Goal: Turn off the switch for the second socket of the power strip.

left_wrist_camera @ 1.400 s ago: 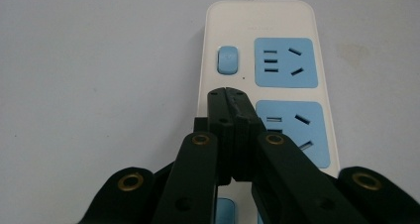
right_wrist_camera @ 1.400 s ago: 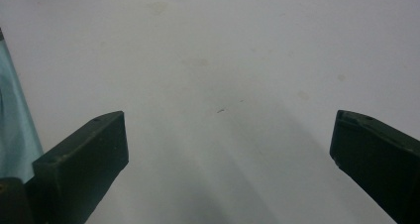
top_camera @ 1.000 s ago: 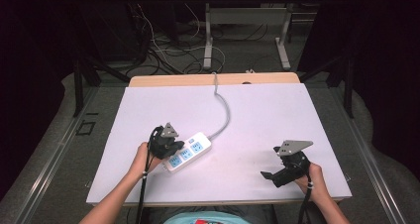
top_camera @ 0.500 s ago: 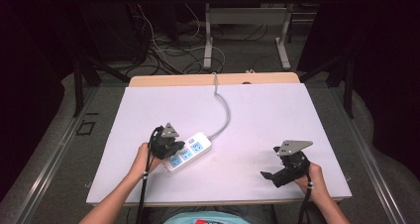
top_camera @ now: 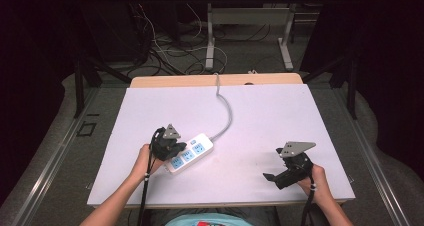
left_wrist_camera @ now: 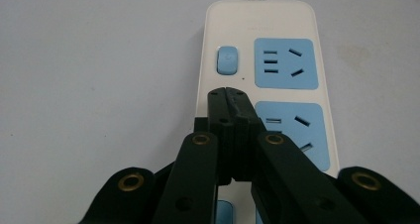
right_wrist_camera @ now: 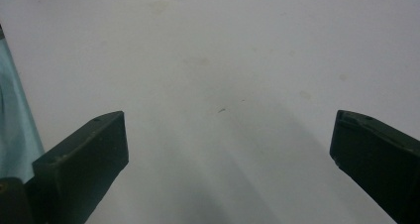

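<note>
Two claws: the left claw (left_wrist_camera: 227, 92) (clenched, empty) rests over the power strip (left_wrist_camera: 292, 45); the right claw (right_wrist_camera: 228, 149) gapes, well apart.

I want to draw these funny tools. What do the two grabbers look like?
Both are black. The left gripper and right gripper each carry a grey three-cornered plate on top and trail a black cable. Up close, the left gripper's arms have brass-coloured rivets. Each wrist wears a thin band; the forearms have no sleeves.

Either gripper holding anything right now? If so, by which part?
Nothing is held. Left gripper is shut with its tips over the power strip; right gripper is open over the bare table.
</note>
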Demonstrator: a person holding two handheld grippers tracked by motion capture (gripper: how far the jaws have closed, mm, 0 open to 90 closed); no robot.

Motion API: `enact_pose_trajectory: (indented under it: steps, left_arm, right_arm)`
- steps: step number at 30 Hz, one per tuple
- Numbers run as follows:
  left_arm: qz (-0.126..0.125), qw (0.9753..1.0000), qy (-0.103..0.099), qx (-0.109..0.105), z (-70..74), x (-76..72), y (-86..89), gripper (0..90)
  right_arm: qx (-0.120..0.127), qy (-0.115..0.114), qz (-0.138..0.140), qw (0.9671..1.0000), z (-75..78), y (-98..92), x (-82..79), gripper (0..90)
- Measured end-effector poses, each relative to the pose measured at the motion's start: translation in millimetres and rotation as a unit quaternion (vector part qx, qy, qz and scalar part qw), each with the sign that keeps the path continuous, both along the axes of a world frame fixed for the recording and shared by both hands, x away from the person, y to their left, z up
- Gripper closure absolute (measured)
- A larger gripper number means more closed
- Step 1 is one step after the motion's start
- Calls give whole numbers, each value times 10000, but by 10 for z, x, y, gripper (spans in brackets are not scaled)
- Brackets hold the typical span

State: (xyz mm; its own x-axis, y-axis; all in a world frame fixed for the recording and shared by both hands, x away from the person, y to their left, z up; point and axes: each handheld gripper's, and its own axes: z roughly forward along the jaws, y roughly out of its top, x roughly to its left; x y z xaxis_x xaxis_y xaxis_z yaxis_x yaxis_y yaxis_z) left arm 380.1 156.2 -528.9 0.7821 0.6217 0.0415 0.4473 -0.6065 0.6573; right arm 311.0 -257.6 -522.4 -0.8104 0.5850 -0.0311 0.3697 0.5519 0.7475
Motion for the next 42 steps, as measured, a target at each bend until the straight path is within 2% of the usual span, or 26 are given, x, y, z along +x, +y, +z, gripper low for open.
enact_pose_trajectory:
  steps: [16, 21, 34, 42]
  left_arm:
    - [6, 10000, 16, -16, 2, -3, -3, 900]
    - [-14, 10000, -35, 75, 9, -13, -10, 900]
    - [-54, 10000, -1, 23, 8, -7, -3, 900]
    - [-86, 9996, -116, 223, 25, -28, -35, 900]
  right_arm:
    - [-21, 8, 21, 10000, 5, -7, -2, 11]
    - [-12, -1, -18, 10000, 5, -6, -9, 11]
    - [-29, 3, 10, 10000, 7, -8, -8, 11]
    - [-25, -5, 22, 10000, 7, -8, -7, 11]
